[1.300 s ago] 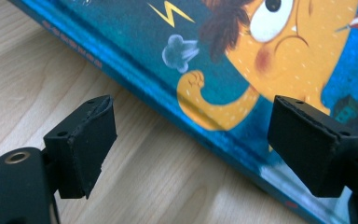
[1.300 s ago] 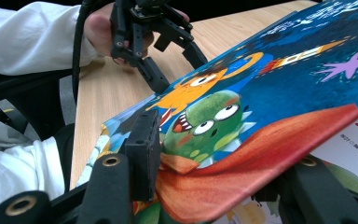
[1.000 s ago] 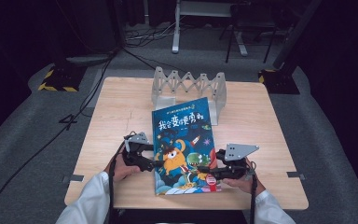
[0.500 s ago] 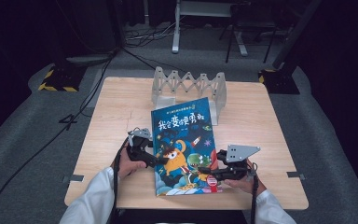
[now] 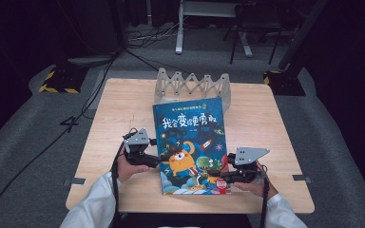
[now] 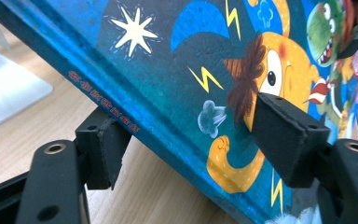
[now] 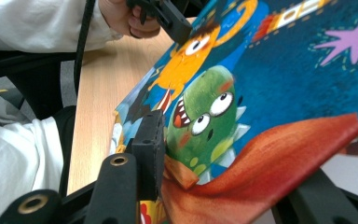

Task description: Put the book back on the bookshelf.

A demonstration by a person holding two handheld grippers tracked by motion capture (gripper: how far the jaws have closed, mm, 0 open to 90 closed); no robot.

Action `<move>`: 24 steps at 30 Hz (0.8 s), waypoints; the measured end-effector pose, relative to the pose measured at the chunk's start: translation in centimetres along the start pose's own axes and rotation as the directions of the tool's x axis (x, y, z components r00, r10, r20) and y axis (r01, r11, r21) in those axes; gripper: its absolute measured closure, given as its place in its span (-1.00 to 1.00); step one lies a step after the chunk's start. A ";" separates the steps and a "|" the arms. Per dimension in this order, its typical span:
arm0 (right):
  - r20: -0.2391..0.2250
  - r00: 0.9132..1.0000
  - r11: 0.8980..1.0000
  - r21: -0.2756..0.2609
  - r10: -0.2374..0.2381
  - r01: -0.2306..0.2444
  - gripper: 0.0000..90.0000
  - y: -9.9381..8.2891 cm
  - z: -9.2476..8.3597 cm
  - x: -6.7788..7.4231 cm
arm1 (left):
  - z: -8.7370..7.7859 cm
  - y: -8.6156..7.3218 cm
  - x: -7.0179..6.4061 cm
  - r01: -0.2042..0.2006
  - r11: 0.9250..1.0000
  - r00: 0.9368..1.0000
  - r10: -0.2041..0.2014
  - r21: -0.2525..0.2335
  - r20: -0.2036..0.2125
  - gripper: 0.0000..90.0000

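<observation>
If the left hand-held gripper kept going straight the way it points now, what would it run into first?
The picture book: the left hand-held gripper already straddles its spine edge, one jaw under and one on the cover, and the jaws have just been closing. Farther along that line, apparently, is the right hand-held gripper.

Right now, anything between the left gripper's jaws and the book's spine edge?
Nothing visible. The left gripper already straddles the book at its spine edge, one jaw under, one over the cover; its jaws have just been closing.
</observation>
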State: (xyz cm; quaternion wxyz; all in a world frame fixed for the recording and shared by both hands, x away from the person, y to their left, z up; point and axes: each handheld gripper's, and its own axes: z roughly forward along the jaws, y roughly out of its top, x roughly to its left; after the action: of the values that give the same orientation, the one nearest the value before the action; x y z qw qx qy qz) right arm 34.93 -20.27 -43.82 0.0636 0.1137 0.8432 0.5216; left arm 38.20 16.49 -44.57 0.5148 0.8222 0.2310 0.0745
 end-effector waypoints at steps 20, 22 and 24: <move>0.070 0.996 0.996 0.060 0.060 -0.065 0.30 -1.9 -0.6 -1.2 | -1.9 2.0 -3.6 -0.135 0.985 0.990 0.139 -0.107 0.025 -0.07; 0.079 0.995 0.996 0.058 0.063 -0.068 0.30 -1.9 -0.7 -1.2 | -1.9 2.1 -3.6 -0.130 0.986 0.991 0.133 -0.108 0.028 -0.06; 0.092 0.994 0.996 0.056 0.065 -0.070 0.30 -1.9 -0.8 -1.3 | -1.9 2.1 -3.7 -0.130 0.985 0.991 0.134 -0.111 0.026 -0.03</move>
State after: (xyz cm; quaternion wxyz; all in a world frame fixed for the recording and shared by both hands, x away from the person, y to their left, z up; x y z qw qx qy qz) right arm 35.76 -22.16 -45.20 0.0805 0.1673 0.8501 0.4927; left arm 34.90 15.55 -41.42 0.5567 0.8075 0.1629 0.1071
